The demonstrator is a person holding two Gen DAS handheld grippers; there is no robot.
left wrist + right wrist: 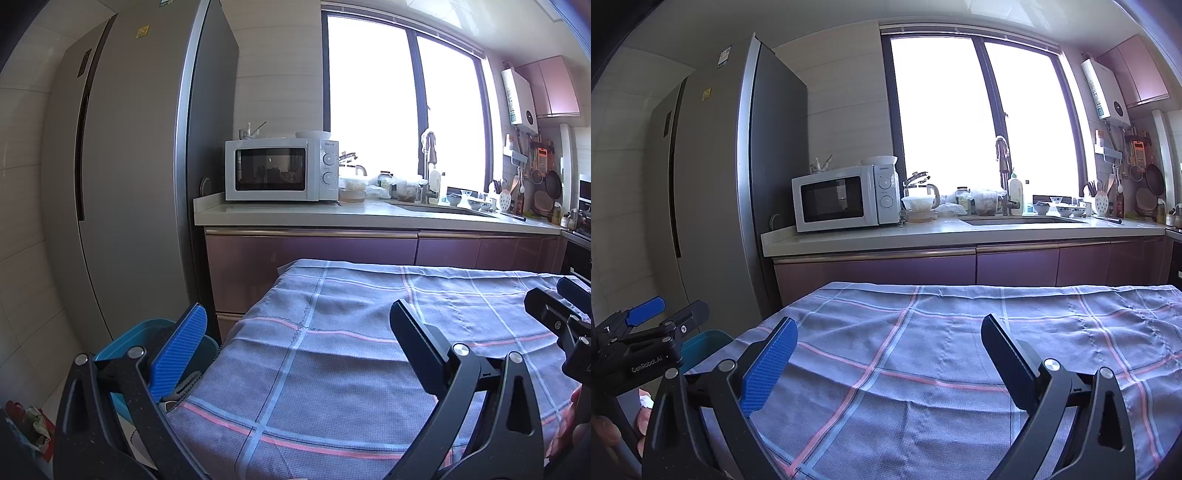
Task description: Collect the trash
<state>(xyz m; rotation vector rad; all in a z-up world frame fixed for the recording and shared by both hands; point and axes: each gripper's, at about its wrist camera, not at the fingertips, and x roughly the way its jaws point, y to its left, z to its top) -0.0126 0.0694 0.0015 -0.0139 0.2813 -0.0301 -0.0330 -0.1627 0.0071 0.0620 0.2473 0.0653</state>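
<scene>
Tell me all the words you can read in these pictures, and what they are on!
"GenRobot.AI": white letters on the black body of the left claw, seen from the right wrist view.
"Galanz": on the white microwave, top right corner; small, so likely but not certain.
Yellow sticker on the fridge: too small to read.
Label at the fridge's top edge: blurred.
Water heater label: blurred.
Bottle label: unreadable.
</scene>
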